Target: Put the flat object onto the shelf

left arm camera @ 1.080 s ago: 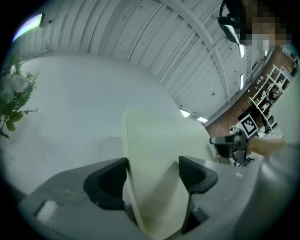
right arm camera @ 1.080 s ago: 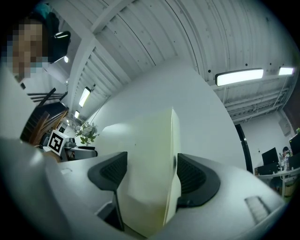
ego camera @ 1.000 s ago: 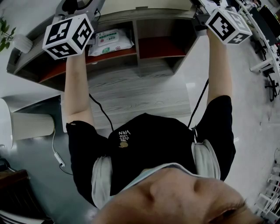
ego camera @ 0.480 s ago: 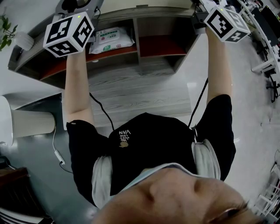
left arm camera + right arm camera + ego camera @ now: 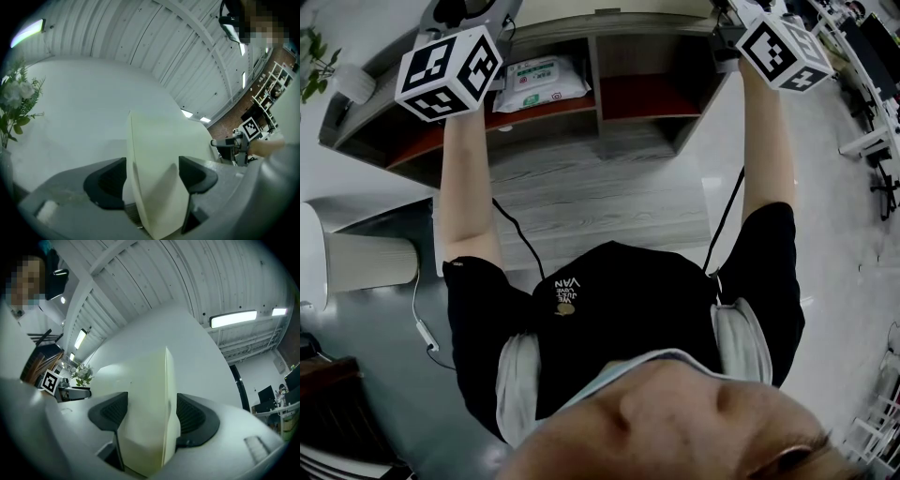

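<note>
- Over the shelf [image 5: 642, 98], both grippers are held up on outstretched arms in the head view.
- The left gripper [image 5: 152, 176] is clamped on a cream board [image 5: 159, 150], which is gripped edge-on between the jaws.
- The right gripper [image 5: 150, 416] is clamped on the board likewise.
- The board is pointed at the ceiling in both gripper views; contact with the shelf top cannot be told.
- A wipes pack [image 5: 539, 82] is laid in the shelf's left compartment.

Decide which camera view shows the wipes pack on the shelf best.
The head view: the wipes pack lies plainly on the shelf. Neither gripper view shows it: each looks along its jaws at the cream panel they clamp.
</note>
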